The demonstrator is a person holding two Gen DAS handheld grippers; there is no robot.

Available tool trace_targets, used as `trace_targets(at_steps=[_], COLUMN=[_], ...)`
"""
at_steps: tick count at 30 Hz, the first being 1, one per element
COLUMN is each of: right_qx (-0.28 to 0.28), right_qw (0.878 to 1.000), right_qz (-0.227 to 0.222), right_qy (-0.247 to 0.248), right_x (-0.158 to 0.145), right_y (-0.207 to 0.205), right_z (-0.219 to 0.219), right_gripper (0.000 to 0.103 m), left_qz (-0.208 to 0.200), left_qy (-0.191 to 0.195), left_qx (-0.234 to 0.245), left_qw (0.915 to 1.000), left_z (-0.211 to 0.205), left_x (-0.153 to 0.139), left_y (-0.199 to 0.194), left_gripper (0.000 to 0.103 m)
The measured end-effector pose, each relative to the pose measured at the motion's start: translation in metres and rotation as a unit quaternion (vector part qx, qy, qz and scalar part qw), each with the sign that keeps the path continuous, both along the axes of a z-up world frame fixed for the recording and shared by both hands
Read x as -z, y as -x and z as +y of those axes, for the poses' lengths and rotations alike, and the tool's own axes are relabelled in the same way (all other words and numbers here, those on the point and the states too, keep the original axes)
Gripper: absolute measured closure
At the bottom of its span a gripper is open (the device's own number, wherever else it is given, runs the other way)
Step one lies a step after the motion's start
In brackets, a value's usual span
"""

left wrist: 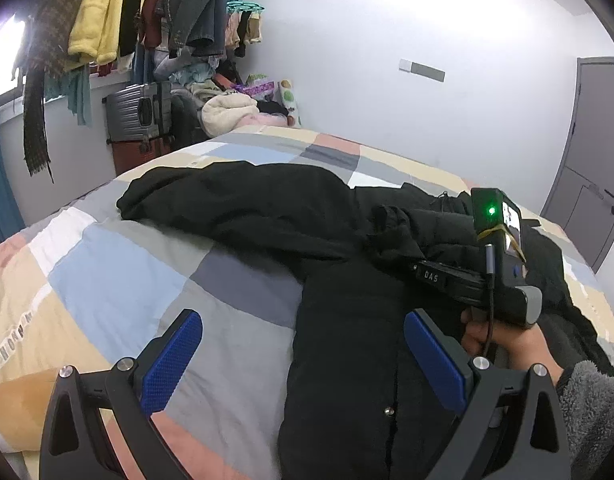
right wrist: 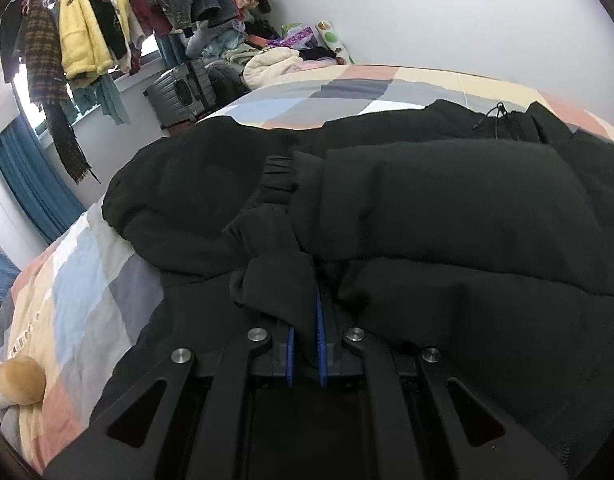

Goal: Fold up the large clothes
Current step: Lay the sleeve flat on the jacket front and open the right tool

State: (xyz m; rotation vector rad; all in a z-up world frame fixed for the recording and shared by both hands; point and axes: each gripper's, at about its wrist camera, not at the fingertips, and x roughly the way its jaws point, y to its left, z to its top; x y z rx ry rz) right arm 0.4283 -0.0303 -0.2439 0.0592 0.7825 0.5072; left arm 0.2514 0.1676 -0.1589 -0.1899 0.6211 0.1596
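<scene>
A large black coat [left wrist: 339, 264] lies spread on the bed with its patchwork quilt [left wrist: 107, 272]. One sleeve [left wrist: 211, 196] stretches out to the far left. My left gripper [left wrist: 303, 336] is open and empty, low over the coat's lower body edge. My right gripper [right wrist: 305, 312] is shut on a fold of the black coat [right wrist: 279, 280] next to the other sleeve's ribbed cuff [right wrist: 279, 180], with that sleeve [right wrist: 447, 200] laid across the coat's body. The right gripper also shows in the left wrist view [left wrist: 411, 256], held by a hand.
A rail of hanging clothes [left wrist: 107, 12] and grey suitcases [left wrist: 139, 112] stand beyond the bed's far left corner. A heap of clothes [left wrist: 227, 108] lies at the bed's far end. A grey door [left wrist: 587, 184] is at the right. A plush toy [right wrist: 19, 380] lies near the left edge.
</scene>
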Motion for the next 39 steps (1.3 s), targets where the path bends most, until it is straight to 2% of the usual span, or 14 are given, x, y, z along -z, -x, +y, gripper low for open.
trace_targets(at_steps=[7, 10, 16, 20, 22, 23, 24, 31, 33, 39], right_qx=[-0.007, -0.012, -0.022, -0.029, -0.035, -0.036, -0.035, -0.025, -0.004, 0.06], right_qw=[0.999, 0.999, 0.998, 0.994, 0.993, 0.994, 0.995, 0.998, 0.998, 0.995], right_qz=[0.008, 0.017, 0.024, 0.023, 0.017, 0.014, 0.01, -0.018, -0.025, -0.056], right_qy=[0.036, 0.027, 0.049, 0.099, 0.107, 0.101, 0.095, 0.061, 0.06, 0.063], right_x=[-0.013, -0.018, -0.027, -0.024, -0.025, -0.027, -0.03, -0.059, -0.07, -0.1], right_y=[0.013, 0.024, 0.046, 0.054, 0.059, 0.061, 0.063, 0.091, 0.104, 0.16], right_z=[0.011, 0.006, -0.001, 0.007, 0.01, 0.01, 0.01, -0.019, -0.043, -0.118], right_gripper=[0.089, 0.087, 0.078, 0.061, 0.046, 0.027, 0.02, 0.02, 0.02, 0.02], left_qz=[0.007, -0.005, -0.014, -0.02, -0.025, -0.026, -0.028, -0.012, -0.014, -0.028], left_qy=[-0.003, -0.007, 0.01, 0.015, 0.012, 0.011, 0.011, 0.011, 0.023, 0.027], left_qx=[-0.004, -0.008, -0.011, -0.011, -0.007, -0.005, -0.004, -0.002, 0.007, 0.04], left_qw=[1.0, 0.9999, 0.9998, 0.9996, 0.9996, 0.9996, 0.9996, 0.9999, 0.9996, 0.9985], left_z=[-0.002, -0.003, 0.003, 0.003, 0.001, 0.001, 0.0, -0.005, -0.008, -0.027], left_x=[0.005, -0.001, -0.009, -0.015, -0.018, -0.018, -0.018, -0.011, -0.01, -0.016], left_y=[-0.009, -0.004, 0.008, 0.016, 0.018, 0.02, 0.02, 0.024, 0.028, 0.045], left_gripper=[0.001, 0.001, 0.001, 0.001, 0.001, 0.001, 0.001, 0.001, 0.001, 0.001])
